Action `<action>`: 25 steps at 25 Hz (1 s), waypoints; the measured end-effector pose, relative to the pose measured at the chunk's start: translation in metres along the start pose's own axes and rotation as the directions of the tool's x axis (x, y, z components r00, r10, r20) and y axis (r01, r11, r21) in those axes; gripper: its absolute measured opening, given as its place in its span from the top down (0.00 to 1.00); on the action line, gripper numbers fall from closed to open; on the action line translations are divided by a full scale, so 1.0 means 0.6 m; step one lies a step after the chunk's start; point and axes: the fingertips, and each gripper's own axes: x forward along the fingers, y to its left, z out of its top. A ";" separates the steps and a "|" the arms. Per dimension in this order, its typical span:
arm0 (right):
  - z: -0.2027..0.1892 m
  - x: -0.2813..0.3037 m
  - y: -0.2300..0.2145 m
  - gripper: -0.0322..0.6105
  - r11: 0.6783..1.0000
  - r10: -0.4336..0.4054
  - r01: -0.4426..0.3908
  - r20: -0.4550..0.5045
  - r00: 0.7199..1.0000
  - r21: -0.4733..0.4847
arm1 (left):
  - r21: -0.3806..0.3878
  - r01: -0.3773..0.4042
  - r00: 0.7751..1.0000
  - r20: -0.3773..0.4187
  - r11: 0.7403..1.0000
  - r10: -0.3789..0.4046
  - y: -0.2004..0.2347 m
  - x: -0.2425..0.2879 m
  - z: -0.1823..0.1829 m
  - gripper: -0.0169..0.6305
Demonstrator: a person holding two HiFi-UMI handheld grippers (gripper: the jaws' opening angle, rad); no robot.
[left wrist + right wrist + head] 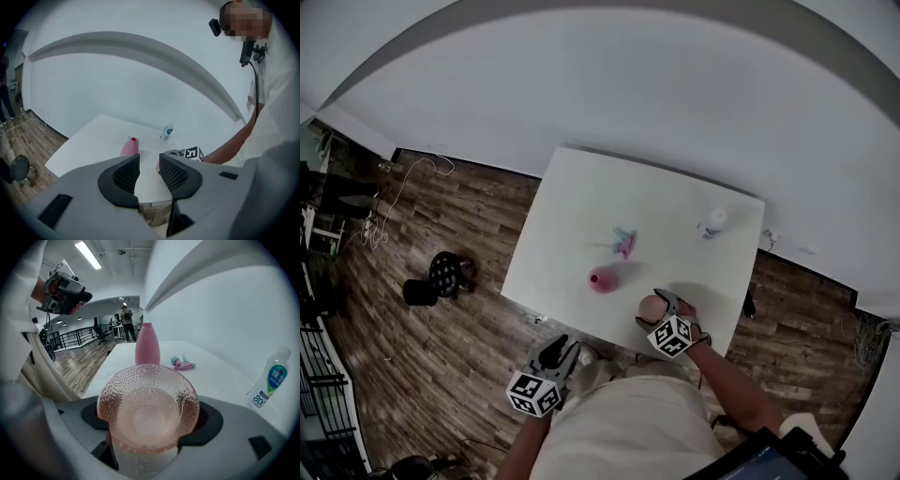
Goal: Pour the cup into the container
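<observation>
Pink cup (147,411) clamped in right tongs (149,419).
Pink container (147,345) stands beyond; pouring seemingly not yet done; left tongs (149,171) half-open, empty.

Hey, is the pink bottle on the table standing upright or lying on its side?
Upright. The pink bottle stands on its base on the white table, with its neck pointing up in both gripper views.
</observation>
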 end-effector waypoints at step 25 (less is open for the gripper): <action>0.032 -0.051 0.000 0.33 0.996 -0.043 0.043 -0.005 0.999 0.074 | 0.026 -0.007 0.999 0.031 1.000 0.006 -0.017 -0.026 0.000 0.78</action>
